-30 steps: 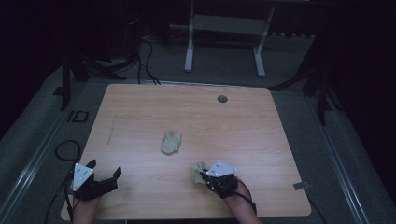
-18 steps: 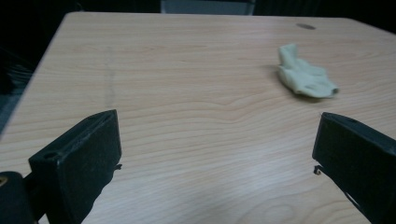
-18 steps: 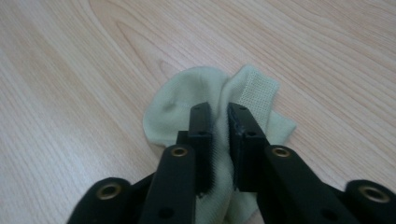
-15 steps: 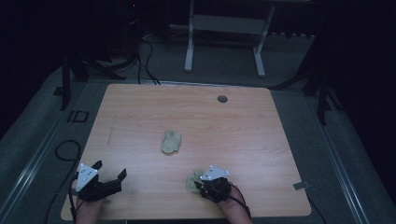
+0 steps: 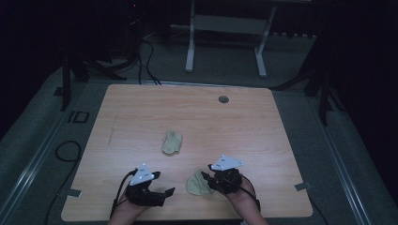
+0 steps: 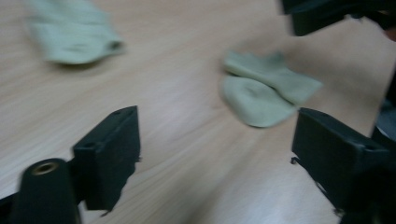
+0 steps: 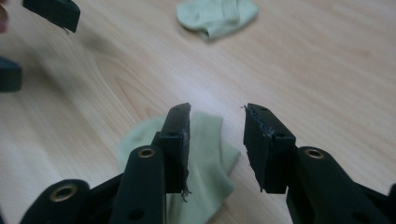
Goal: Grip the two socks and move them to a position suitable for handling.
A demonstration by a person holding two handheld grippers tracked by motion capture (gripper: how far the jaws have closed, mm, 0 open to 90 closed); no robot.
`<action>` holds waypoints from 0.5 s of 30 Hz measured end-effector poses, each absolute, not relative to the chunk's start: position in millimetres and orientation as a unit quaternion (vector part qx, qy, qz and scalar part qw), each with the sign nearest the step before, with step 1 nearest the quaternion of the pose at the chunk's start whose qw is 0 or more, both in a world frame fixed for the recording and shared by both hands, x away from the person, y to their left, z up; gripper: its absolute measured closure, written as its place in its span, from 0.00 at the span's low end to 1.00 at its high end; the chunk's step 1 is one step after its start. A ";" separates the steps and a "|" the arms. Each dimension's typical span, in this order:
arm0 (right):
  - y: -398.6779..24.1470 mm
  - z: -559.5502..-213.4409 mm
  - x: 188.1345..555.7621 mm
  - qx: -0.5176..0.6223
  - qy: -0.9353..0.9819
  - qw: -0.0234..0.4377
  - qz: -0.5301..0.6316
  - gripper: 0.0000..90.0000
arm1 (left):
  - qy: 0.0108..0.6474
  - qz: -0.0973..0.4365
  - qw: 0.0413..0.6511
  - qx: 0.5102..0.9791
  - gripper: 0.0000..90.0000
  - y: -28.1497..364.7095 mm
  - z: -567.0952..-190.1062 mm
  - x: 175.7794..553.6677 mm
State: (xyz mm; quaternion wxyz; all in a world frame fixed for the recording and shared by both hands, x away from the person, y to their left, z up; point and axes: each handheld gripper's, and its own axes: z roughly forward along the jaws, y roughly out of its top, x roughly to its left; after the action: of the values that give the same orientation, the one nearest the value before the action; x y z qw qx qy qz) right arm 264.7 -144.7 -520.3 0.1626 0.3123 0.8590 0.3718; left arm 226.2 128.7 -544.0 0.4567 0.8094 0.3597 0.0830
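From the high view I count two pale green socks on the table (image 5: 117, 117): the far sock (image 5: 172, 142) at centre frame, the near sock (image 5: 198, 183) low in the frame, touching the tips of my right gripper (image 5: 206, 180). My left gripper (image 5: 164, 193) sits lower left, apart from it.

In the left gripper view, my jaws gape, just been closing, nothing between; the near sock (image 6: 266, 91) lies upper right.

In the right gripper view, my jaws stand apart over the near sock (image 7: 205, 158), unclamped.
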 end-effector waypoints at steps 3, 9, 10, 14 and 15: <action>-145.4 -532.9 265.2 0.317 0.866 0.150 0.356 0.68 | 0.344 0.075 0.453 0.819 0.30 118.8 -545.1 230.2; -146.1 -546.9 268.0 0.319 0.875 0.137 0.336 0.73 | 0.339 0.041 0.435 0.833 0.45 98.7 -556.4 248.1; -145.9 -548.6 268.7 0.318 0.877 0.136 0.334 0.75 | 0.339 0.037 0.430 0.836 0.47 96.4 -558.4 251.5; -145.4 -553.1 270.1 0.318 0.881 0.131 0.327 0.79 | 0.342 0.011 0.427 0.837 0.52 90.9 -564.6 264.1; -145.3 -554.1 270.3 0.316 0.881 0.129 0.326 0.80 | 0.338 0.013 0.421 0.842 0.52 89.6 -565.6 266.0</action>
State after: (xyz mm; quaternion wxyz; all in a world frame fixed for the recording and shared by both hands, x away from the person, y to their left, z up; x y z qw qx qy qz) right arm 270.3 -145.3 -554.1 0.1294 0.3163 0.8814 0.3260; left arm 266.0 89.6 -565.6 0.4209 0.8418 0.3377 0.0132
